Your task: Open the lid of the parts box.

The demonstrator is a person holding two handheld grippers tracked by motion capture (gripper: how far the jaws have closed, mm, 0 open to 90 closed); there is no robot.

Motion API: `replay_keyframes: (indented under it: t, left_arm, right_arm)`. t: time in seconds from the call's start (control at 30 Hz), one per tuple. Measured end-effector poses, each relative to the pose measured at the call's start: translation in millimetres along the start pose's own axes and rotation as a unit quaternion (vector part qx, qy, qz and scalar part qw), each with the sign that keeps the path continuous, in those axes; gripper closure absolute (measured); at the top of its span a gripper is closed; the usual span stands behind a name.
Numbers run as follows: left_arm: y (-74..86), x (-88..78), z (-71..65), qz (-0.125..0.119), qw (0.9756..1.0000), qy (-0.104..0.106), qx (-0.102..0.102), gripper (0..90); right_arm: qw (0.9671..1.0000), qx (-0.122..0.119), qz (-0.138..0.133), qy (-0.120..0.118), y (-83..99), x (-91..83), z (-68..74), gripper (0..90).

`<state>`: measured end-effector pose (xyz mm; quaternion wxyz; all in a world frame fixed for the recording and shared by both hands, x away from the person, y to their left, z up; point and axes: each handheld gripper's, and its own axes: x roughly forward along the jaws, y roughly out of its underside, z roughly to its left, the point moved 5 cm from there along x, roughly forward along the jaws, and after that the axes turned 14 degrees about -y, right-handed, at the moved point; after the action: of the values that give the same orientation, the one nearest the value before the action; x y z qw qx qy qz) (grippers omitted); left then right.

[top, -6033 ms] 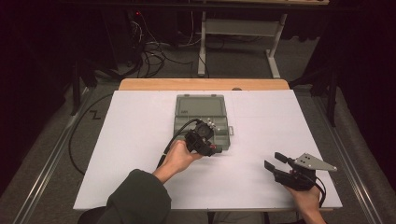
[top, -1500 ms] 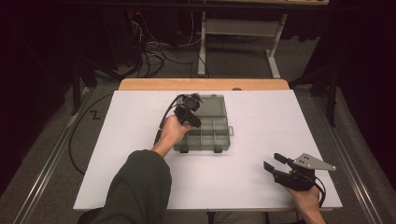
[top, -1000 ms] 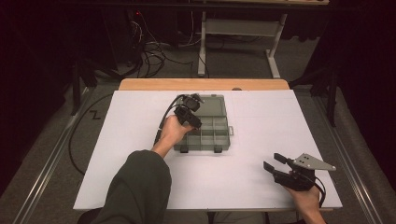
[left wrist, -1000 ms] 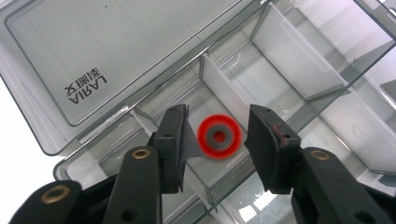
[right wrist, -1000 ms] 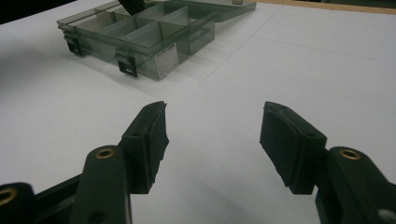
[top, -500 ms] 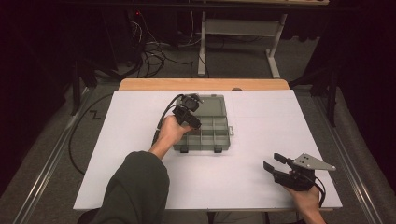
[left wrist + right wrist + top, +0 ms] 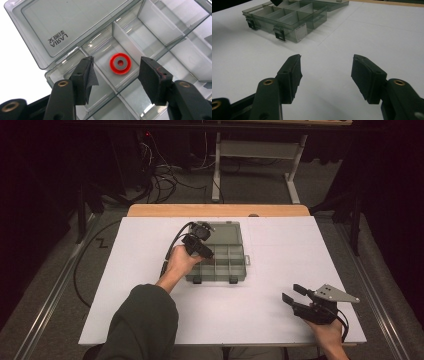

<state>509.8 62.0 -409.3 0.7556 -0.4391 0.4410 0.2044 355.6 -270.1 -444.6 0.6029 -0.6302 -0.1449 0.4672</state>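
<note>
A clear grey compartment box (image 7: pixel 225 265) lies open mid-table, its lid (image 7: pixel 62 22) folded flat behind it. A red ring with a grey centre (image 7: pixel 120 63) rests on the floor of one compartment (image 7: pixel 107 50). My left gripper (image 7: pixel 117 60) hangs over that compartment, near the tray's back left corner in the high view (image 7: pixel 204 252). Its jaws have just been opening and stand apart, with the ring lying free below them, untouched. My right gripper (image 7: pixel 291 292) rests near the table's front right, open and empty (image 7: pixel 325 58).
The white tabletop (image 7: pixel 280 245) spreads around the box, with a wooden strip (image 7: pixel 215 210) along its far edge. Two black latches (image 7: pixel 279 35) sit on the box's front wall. A black cable (image 7: pixel 170 252) trails from the left gripper. Desk legs and cables stand beyond the table.
Six seconds ago the left hand was at the box's front edge; now it is over the back left compartments. In the last second it has hardly shifted. The right gripper has stayed put.
</note>
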Motion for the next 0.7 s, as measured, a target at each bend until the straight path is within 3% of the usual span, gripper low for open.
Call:
replay_keyframes:
  t: [0.7]
  left_arm:
    - [8.5, -6.9, 4.1, -0.007, 1.0, -0.001, -0.006, 42.1]
  right_arm:
    - [1.0, 0.0, 0.001, 0.0, 0.0, 0.1, 0.0, 42.8]
